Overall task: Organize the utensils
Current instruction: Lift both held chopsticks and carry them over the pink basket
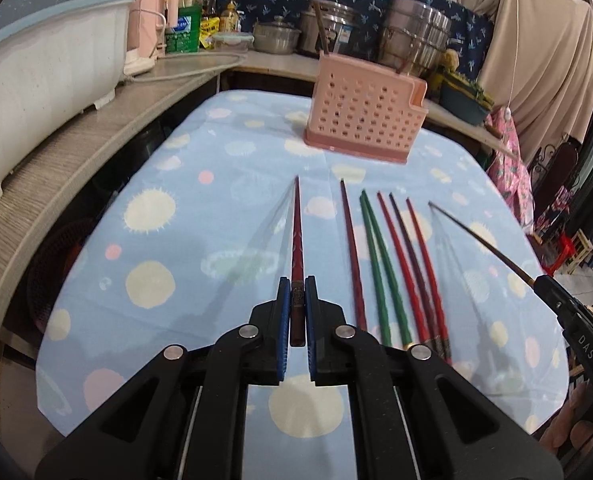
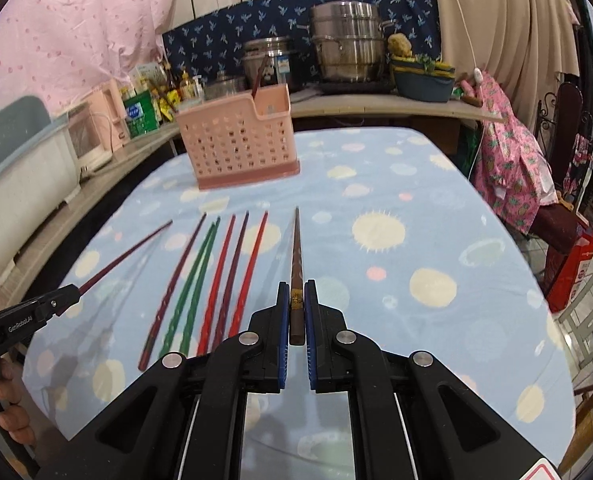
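Note:
My left gripper is shut on a dark red chopstick, held above the cloth and pointing toward the pink perforated utensil holder. My right gripper is shut on a dark brown chopstick, also lifted and pointing forward. Several chopsticks lie in a row on the cloth between the grippers: a maroon one, a green pair, two red ones and a purple one. The holder holds one dark chopstick. The right gripper shows at the left view's right edge.
The table has a light blue dotted cloth. A curved counter wraps the left and back, with a white tub, bottles and steel pots. Pink clothing hangs off the right side.

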The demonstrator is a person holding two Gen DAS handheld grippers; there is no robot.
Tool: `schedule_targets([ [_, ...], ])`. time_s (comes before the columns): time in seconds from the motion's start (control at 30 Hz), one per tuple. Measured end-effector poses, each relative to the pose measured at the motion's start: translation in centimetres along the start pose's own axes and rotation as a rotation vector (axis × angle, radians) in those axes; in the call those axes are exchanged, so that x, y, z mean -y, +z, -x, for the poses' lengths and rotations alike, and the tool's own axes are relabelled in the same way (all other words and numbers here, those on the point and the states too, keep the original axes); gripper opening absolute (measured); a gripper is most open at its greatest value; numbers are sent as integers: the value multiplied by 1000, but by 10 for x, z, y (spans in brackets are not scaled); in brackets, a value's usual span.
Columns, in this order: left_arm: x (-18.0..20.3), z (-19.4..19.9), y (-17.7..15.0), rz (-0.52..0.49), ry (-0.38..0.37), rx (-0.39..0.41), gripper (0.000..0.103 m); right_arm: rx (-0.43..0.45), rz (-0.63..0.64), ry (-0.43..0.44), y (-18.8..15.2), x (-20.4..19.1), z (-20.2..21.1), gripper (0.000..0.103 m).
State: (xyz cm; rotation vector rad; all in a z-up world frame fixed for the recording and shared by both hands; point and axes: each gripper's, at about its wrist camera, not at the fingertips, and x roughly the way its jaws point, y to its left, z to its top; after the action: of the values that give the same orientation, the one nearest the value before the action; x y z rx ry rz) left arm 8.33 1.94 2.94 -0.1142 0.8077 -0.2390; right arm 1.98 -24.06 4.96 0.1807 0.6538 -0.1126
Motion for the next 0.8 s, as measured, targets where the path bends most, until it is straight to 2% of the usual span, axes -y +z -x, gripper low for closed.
schedule_targets([
  [0.37, 4, 30, 64, 28, -31, 123, 7, 151, -50, 34, 67, 9, 23, 7],
  [0.8, 18, 29, 133, 20, -12, 223, 7, 202, -118, 74, 118, 17, 10, 7],
])
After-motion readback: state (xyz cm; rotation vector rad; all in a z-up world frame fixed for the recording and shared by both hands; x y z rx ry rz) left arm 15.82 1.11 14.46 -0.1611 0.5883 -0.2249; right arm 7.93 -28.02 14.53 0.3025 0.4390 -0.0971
